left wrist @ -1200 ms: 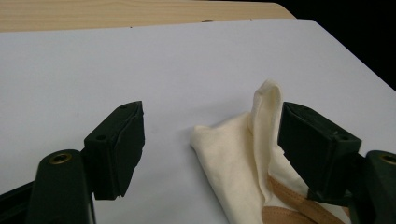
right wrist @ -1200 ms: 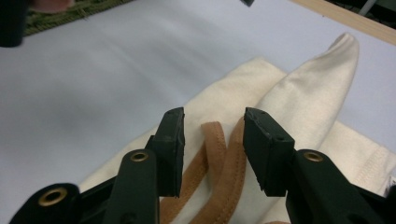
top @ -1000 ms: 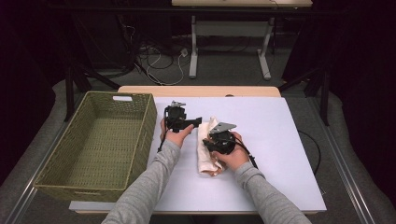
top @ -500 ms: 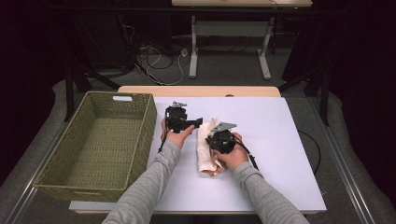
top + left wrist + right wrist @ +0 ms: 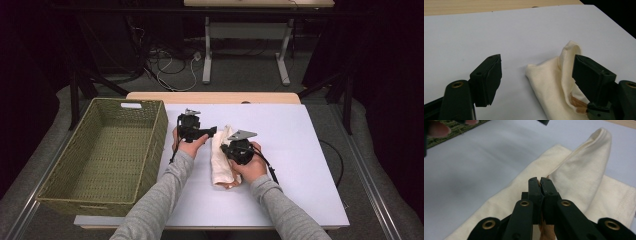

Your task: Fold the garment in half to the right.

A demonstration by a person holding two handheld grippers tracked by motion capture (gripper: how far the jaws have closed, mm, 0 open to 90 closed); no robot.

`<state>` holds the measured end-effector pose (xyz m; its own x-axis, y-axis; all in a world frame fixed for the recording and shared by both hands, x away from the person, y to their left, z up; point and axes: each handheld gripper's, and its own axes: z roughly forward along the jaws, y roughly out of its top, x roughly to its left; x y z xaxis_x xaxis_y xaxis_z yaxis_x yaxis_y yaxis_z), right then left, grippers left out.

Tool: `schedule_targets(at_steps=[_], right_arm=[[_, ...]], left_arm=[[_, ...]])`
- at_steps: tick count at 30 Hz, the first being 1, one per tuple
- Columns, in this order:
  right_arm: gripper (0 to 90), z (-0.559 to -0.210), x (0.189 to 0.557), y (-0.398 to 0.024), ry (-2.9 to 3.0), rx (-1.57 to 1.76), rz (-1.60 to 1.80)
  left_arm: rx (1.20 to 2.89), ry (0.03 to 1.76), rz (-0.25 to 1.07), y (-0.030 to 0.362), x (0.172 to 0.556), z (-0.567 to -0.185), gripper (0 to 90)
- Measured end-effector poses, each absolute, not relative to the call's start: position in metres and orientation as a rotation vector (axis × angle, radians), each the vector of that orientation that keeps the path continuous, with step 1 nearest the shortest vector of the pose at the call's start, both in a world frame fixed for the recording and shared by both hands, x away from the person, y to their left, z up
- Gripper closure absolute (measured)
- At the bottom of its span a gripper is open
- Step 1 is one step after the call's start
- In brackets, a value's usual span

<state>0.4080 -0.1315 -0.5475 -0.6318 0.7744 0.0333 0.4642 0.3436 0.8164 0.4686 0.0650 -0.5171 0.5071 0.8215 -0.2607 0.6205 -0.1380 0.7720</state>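
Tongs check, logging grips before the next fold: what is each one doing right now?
Left tongs: open, holding nothing, one pad beside the cream cloth.
Right tongs: just closed, pinching a fold of the cream cloth.

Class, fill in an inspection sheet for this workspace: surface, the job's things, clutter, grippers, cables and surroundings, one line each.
Surface: white table top, a wooden strip along its far edge.
Job's things: cream folded cloth lying on the table; woven basket at the left, nothing seen inside.
Clutter: nothing seen.
Grippers: right gripper has just been closing and is shut on a fold of the cloth; left gripper open, one jaw beside the cloth's raised end.
Cables: one trails from the right gripper; loose cables on the floor beyond the table.
Surroundings: dark room, a white table frame behind.
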Motion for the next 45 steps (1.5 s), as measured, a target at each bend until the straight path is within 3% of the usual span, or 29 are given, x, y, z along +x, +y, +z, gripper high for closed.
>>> schedule_targets(at_steps=[21, 45], right_arm=[[85.9, -0.546, 0.397, -0.187, 2.102, 1.305, 1.266], [60.8, -0.541, 0.37, -0.208, 2.024, 1.269, 1.23]], left_arm=[[1.864, 1.208, 0.287, 0.06, 0.47, -0.522, 24.9], [1.897, 1.195, 0.286, 0.05, 0.478, -0.527, 29.1]])
